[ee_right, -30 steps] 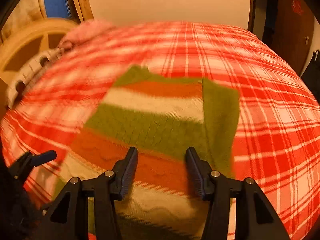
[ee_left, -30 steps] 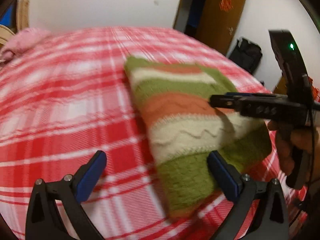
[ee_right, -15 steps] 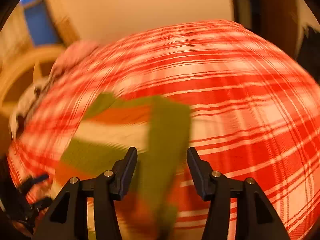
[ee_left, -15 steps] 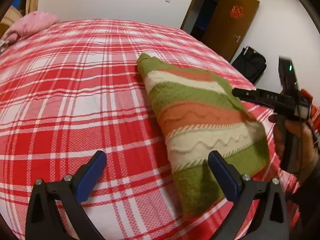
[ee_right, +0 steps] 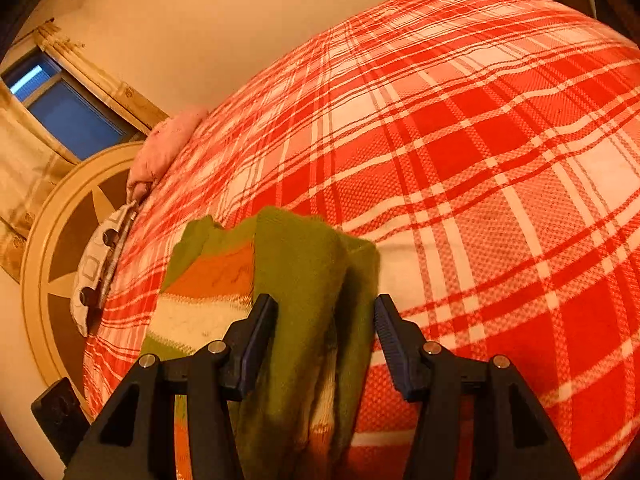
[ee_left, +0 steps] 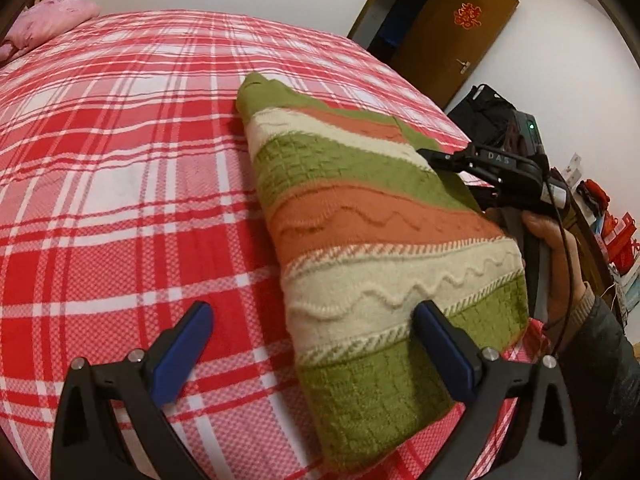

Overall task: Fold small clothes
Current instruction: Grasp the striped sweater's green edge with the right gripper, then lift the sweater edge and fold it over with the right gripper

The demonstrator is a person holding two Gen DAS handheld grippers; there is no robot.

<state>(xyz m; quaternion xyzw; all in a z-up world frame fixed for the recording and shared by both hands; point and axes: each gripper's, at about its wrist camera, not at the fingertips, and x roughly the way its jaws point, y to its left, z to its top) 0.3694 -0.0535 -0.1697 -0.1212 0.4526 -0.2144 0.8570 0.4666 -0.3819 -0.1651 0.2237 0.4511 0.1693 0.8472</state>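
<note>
- Your striped sweater (ee_left: 372,248) lay on the red plaid bed cover (ee_left: 120,184), on the right side of it, close to the near edge.
- It looked partly folded already: it made a long neat block with green, orange and cream stripes, and one green flap was turned over on top.
- I think at least one more fold was left, because the block was long and its right edge was lifted off the bed.
- Your left gripper (ee_left: 316,344) hung above the near end of the sweater with its jaws spread wide and nothing in them.
- Your right gripper (ee_right: 326,332) had the green edge of the sweater between its jaws. The jaws were apart, and I could not tell if they pinched the cloth or just sat around it.
- A pink pillow (ee_left: 52,20) sat at the far left corner of the bed, well apart from the sweater.
- A brown door (ee_left: 452,36) and a black bag (ee_left: 484,112) stood far off to the right, past the bed.
- A round wooden headboard (ee_right: 60,240) was on the left in the right wrist view.
- Nothing sat in the way of the next fold.
</note>
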